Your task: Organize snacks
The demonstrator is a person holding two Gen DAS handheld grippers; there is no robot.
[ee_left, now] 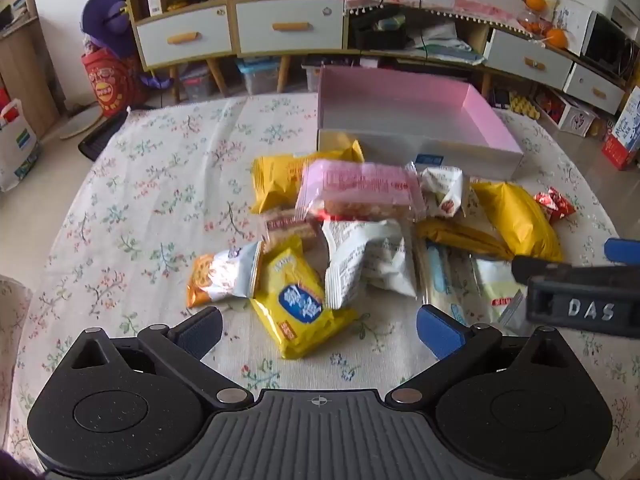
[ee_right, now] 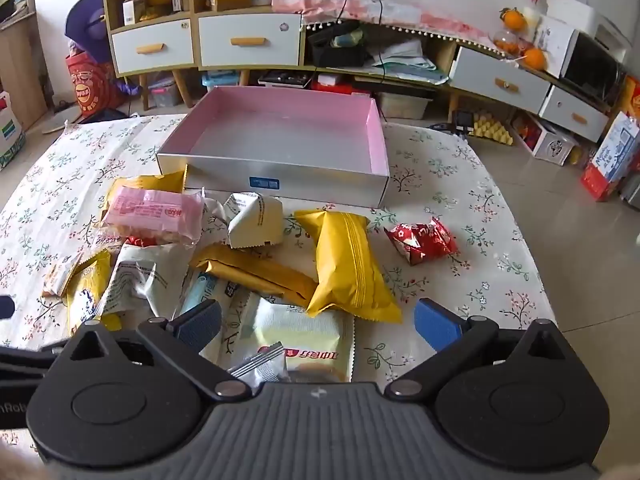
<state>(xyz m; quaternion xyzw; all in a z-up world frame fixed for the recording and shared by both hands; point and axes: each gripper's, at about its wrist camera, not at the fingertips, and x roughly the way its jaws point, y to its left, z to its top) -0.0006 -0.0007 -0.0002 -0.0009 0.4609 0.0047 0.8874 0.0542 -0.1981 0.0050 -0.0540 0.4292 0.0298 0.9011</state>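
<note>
left wrist view shows the left gripper [ee_left: 318, 330] tilted down over a floral tablecloth [ee_left: 140, 184], jaws spread wide and holding nothing, with a bright yellow snack packet [ee_left: 298, 304] lying just beyond its fingertips. right wrist view has the right gripper [ee_right: 318, 326] angled down the same way, also released and empty, above a pale wrapped pastry [ee_right: 300, 332]. the heap of snacks sits mid-table, near side of an empty pink-lined box [ee_right: 280, 136] at the far edge; a red foil packet [ee_right: 422, 240] lies apart to the right. these pouches look light, puffy and crinkly, likely slippery and easy to crush, so pinching gently across the middle of a packet seems safest. the golden yellow pouch [ee_right: 348, 264] looks plump enough to grab across its width.
</note>
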